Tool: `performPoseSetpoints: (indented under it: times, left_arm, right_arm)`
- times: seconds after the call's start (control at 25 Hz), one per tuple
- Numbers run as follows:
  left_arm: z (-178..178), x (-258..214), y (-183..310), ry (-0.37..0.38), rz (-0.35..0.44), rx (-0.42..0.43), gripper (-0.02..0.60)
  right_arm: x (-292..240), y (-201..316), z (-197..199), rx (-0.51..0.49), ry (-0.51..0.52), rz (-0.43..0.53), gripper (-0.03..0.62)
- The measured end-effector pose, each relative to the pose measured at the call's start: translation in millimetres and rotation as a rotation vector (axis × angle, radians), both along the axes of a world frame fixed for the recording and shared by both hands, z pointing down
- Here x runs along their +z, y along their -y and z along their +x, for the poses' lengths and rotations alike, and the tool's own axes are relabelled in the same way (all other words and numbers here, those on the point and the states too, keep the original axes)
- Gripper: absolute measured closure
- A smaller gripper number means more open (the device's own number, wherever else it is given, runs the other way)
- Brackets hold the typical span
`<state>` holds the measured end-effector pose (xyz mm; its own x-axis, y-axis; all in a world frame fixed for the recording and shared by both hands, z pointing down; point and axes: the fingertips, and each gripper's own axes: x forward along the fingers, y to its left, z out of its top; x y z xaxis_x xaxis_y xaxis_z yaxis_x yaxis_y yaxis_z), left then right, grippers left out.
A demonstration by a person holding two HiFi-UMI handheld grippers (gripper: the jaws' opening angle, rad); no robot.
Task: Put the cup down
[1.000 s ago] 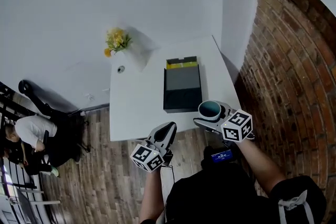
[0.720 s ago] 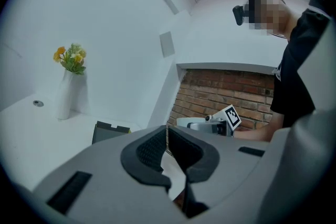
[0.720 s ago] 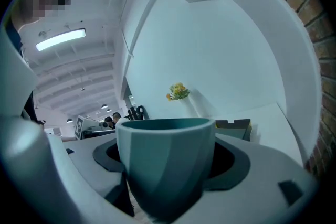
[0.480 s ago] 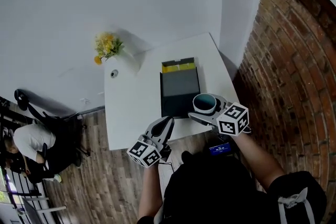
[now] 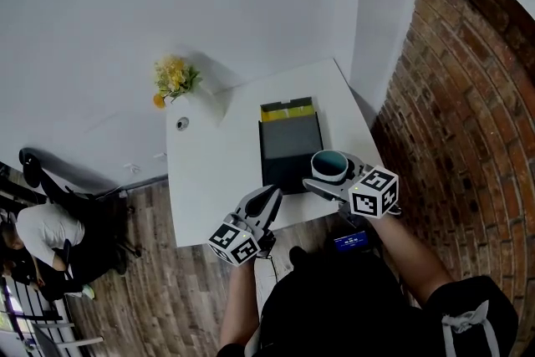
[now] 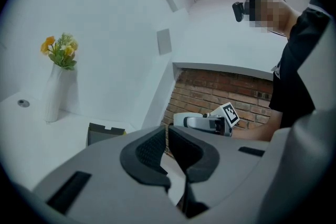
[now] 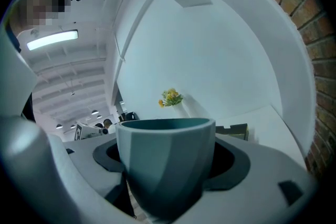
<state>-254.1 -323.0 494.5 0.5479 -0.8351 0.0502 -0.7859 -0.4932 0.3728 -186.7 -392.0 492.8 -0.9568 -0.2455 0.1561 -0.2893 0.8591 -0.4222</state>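
Teal cup (image 7: 165, 157) held in my right gripper (image 5: 332, 179) over the table (image 5: 209, 171).
Nearest me, my left gripper (image 5: 267, 203) has its fingers (image 6: 144, 149) together with nothing between them. My right gripper's fingers (image 7: 233, 162) are spread wide and clamped on the upright cup, at the table's near right corner, just beside a dark box (image 5: 289, 148). At the far edge stands a vase of yellow flowers (image 6: 54, 93).
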Motion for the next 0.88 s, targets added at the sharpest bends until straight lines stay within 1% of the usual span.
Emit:
performPoseSetpoints:
  times: [0.28,0.88]
  left_arm:
    - [-12.0,2.0,-1.0,0.002,-0.007,-0.003,0.571]
    - [-12.9,-1.1,0.9,0.008,-0.003,0.008,0.571]
  right_arm:
    - [-1.2,-1.4,-8.8,0.000,0.001,0.002,0.200]
    - [0.0,-1.3,-9.7,-0.002,-0.002,0.001,0.200]
